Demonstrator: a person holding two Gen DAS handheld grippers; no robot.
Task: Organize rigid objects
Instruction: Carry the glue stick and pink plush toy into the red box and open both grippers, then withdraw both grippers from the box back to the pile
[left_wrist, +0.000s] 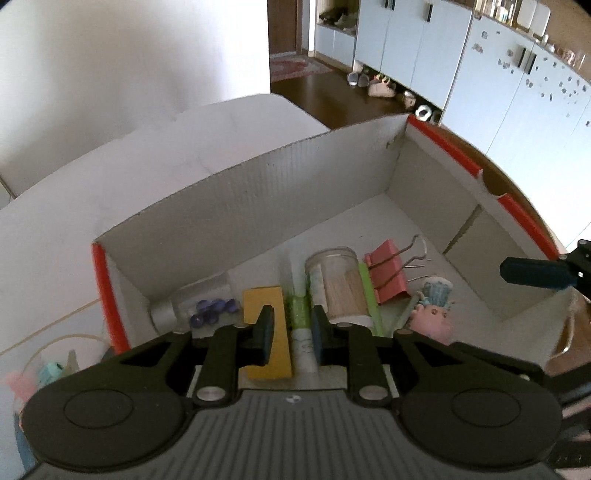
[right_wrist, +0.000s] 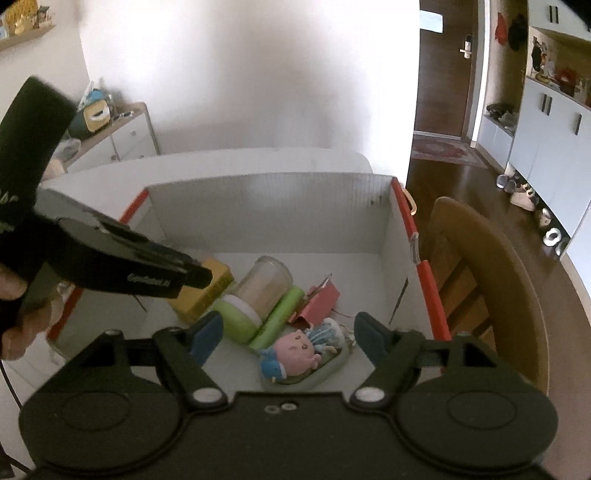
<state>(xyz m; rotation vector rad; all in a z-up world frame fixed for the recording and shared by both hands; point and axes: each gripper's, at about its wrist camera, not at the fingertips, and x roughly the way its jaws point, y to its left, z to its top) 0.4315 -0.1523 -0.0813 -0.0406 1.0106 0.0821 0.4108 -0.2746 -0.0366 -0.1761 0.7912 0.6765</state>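
A white cardboard box (left_wrist: 258, 192) with a red rim (right_wrist: 428, 280) holds a yellow block (left_wrist: 255, 302), a clear toothpick jar (left_wrist: 340, 280), a pink binder clip (left_wrist: 388, 269), a pink toy figure (right_wrist: 295, 349) and a small bottle of purple beads (left_wrist: 207, 306). My left gripper (left_wrist: 291, 332) hangs just above the yellow block (right_wrist: 210, 291) and a green tube (left_wrist: 301, 314), its jaws all but together with a narrow slit and nothing gripped. My right gripper (right_wrist: 288, 326) stands wide open above the toy, holding nothing. One of its fingers (left_wrist: 535, 275) shows at the box's right side.
The box sits on a white table (left_wrist: 110, 166). A wooden chair (right_wrist: 480, 258) stands just right of the box. Outside its left wall is a clear container (left_wrist: 55, 362) of small items. A hand (right_wrist: 14, 295) holds the left gripper (right_wrist: 166, 273).
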